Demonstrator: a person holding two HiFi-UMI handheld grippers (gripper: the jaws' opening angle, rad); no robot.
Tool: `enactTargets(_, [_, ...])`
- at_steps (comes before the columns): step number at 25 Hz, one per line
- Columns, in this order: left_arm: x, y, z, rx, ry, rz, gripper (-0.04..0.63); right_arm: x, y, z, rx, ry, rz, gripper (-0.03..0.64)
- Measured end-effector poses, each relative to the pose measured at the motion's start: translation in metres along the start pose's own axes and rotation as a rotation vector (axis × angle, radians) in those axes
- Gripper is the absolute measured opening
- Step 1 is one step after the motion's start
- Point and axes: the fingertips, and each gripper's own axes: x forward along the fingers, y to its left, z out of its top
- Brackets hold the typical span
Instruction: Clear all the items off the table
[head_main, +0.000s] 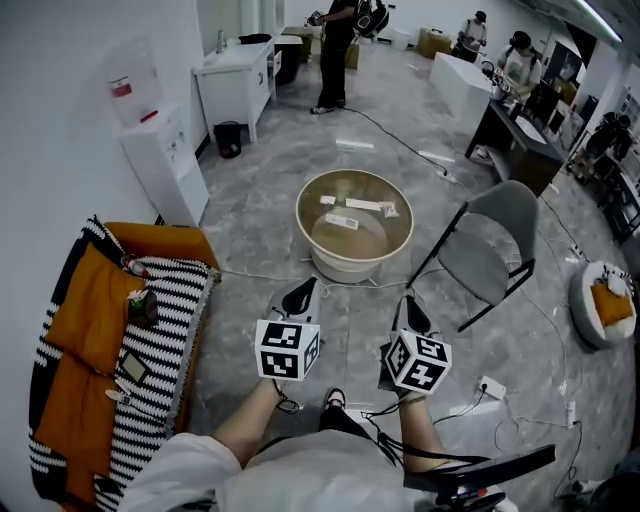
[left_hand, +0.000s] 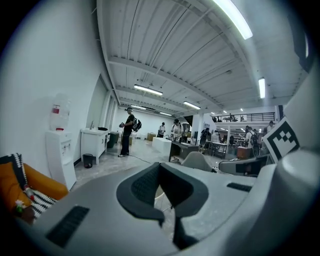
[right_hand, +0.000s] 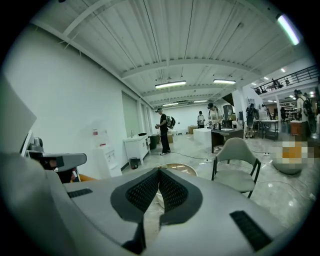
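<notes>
At nine o'clock in the head view an orange sofa (head_main: 85, 305) is seen against the wall, and a black-and-white striped blanket (head_main: 165, 345) is draped over its near side. A white water dispenser (head_main: 160, 165) is stood at ten o'clock, and a small black bin (head_main: 228, 139) is set on the floor beyond it. The left tongs (head_main: 303, 291) are held out at six o'clock, low over the grey floor; their marker cube (head_main: 288, 349) is turned towards the camera. In the left gripper view the pads are seen pressed together at the tips, clenched on nothing. Straight ahead at twelve o'clock, well apart from both tongs, the round tabletop (head_main: 352, 266) is stood on the floor. A few flat white items (head_main: 364, 204) are left lying on it, towards its far side and middle; what they are cannot be told. Just to the right of the left tongs, the right tongs (head_main: 412, 309) are held level with them, likewise clenched with nothing between the pads. A grey chair (head_main: 490, 245) on black legs is placed at two o'clock, beside the tabletop. A white power strip (head_main: 491, 387) is laid on the floor at four o'clock. At three o'clock a round white pouf (head_main: 590, 320) with an orange cushion on it is found by the frame's edge.
</notes>
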Motion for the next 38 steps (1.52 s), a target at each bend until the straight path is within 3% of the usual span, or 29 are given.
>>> enactTargets(12, [0.137,-0.003,0.040,0.024,-0.009,0.048,0.008,0.119,-0.080,0.059,0.031,-0.009,0.049,0.023])
enactTargets(18, [0.180,0.004,0.041,0.021,0.007,0.068,0.008,0.161,-0.106,0.061,0.047,0.020,0.049,0.023])
enactTargets(27, [0.246,0.032,0.041,0.011,0.036,0.068,0.008,0.231,-0.114,0.063,0.052,0.059,0.058,0.023])
enactTargets(38, [0.400,0.103,0.069,-0.056,0.032,0.025,0.008,0.379,-0.118,0.115,-0.008,0.079,0.050,0.023])
